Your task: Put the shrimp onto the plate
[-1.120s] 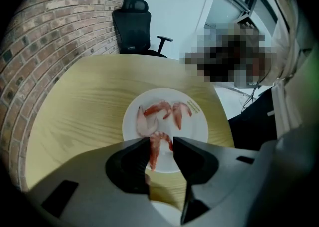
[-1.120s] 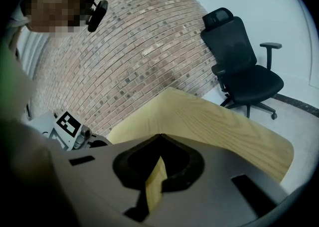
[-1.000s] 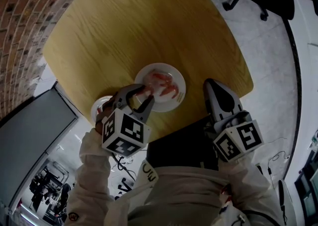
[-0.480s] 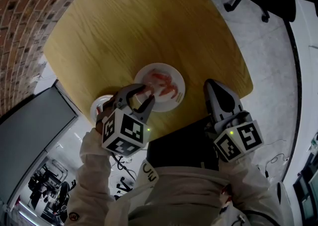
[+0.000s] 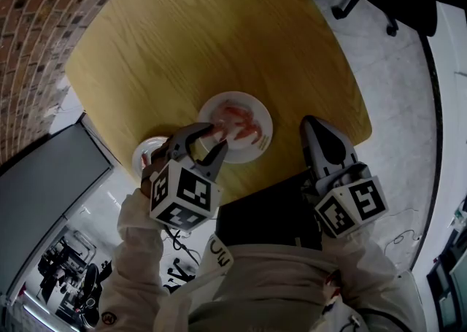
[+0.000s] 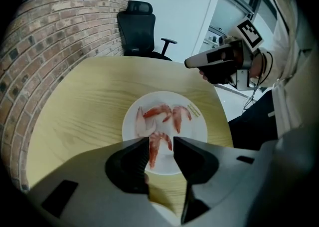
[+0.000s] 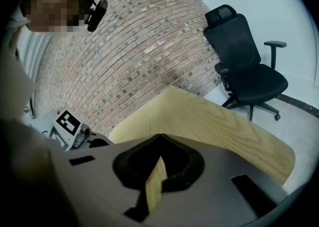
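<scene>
Noting left gripper (image 5: 217, 137) at the near rim of round, glossy white plate (image 5: 261, 139), claw spread wide, pinching nothing. Counting four curved pink-orange shrimp (image 6: 158, 146) on that plate from the left gripper view, one framed between dark moulded jaws; from head view, just a reddish cluster. Finding right gripper (image 5: 310, 122) at the edge of yellow wood-grain table (image 5: 204, 31), claw pressed together, empty. Spotting small white dish (image 5: 148, 152) only from head view, partly hidden behind the left gripper. Beyond: black mesh office chair (image 7: 244, 66), rough brick wall (image 7: 139, 46).
</scene>
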{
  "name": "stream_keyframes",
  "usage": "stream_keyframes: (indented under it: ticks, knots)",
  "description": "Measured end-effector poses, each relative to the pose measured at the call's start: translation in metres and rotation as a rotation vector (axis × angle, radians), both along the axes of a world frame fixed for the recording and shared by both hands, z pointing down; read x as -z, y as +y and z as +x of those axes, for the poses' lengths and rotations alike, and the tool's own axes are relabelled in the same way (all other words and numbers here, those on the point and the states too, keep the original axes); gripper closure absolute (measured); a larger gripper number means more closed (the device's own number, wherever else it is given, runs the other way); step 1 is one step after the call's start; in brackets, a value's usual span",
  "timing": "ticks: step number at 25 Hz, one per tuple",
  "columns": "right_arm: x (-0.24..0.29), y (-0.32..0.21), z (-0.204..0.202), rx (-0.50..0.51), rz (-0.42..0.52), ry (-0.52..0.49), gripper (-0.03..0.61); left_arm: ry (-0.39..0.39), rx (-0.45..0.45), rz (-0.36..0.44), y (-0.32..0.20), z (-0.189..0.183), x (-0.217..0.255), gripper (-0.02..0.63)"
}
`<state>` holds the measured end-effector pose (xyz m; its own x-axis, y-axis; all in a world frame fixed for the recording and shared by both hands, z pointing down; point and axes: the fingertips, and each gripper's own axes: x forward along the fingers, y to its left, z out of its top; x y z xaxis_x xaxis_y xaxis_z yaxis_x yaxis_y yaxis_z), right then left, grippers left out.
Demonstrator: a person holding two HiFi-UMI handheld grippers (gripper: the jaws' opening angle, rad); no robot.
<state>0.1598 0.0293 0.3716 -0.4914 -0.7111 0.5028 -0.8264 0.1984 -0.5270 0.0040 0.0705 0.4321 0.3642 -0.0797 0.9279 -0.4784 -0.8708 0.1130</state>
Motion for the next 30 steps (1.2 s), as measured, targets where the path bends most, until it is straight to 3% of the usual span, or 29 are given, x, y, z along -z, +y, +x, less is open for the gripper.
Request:
stream_keyframes:
  ticks: [12, 30]
  knots:
    - [0.015, -0.009, -0.034, 0.128, 0.037, 0.022, 0.554, -0.002, 0.11, 0.026, 0.008, -0.029, 0.014, 0.46]
    - [0.012, 0.008, -0.165, 0.411, 0.031, -0.003, 0.554, -0.08, 0.456, 0.087, 0.054, -0.162, 0.017, 0.462]
